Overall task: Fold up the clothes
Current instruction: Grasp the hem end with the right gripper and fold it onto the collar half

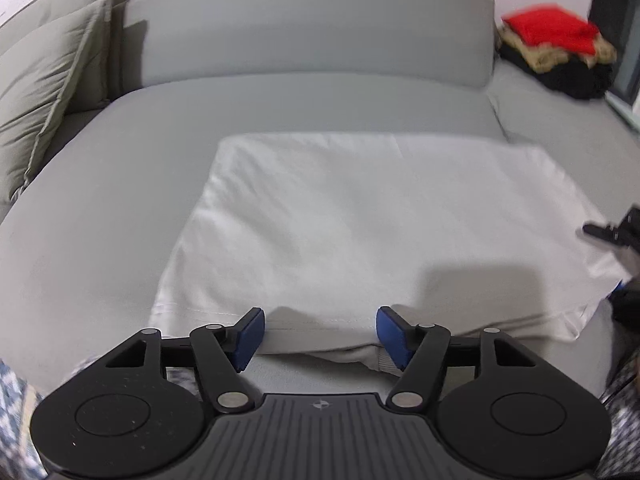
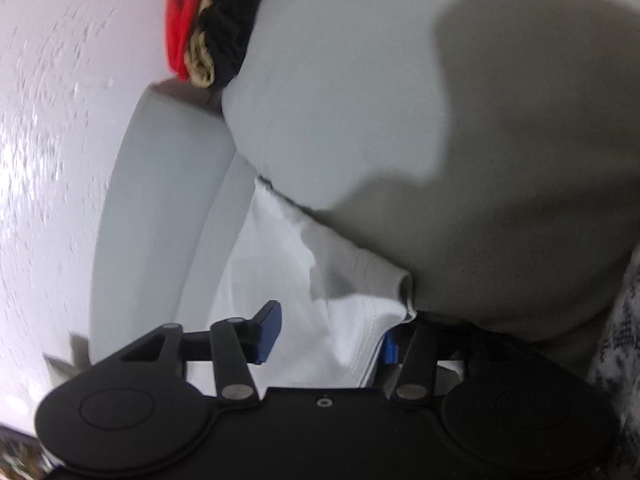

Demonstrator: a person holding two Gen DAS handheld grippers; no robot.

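A white garment (image 1: 360, 220) is seen spread flat on a grey sofa seat (image 1: 100, 208), folded into a broad rectangle, with its stitched hem lying nearest the camera. The left tongs (image 1: 320, 334) are held low at that near hem, released, with the blue pads (image 1: 251, 338) set wide apart and the hem's edge lying between them, ungripped. A grey backrest (image 1: 312, 24) is seen behind the garment, and olive-grey cushions (image 1: 44, 80) are propped at the far left. A pile of folded clothes (image 1: 560, 52), red on top with tan and black beneath, is stacked on the sofa at the far right, well apart from the white garment.

In the right wrist view, which is tilted sideways, the right tongs (image 2: 332, 340) are placed at the garment's right edge. They are spread open, and a raised fold of the white cloth (image 2: 360, 340) is seen between the pads, not clamped. One blue pad (image 2: 269, 332) is plainly visible; the other is mostly hidden behind the fabric. The right tongs can also be glimpsed at the right edge of the left view.
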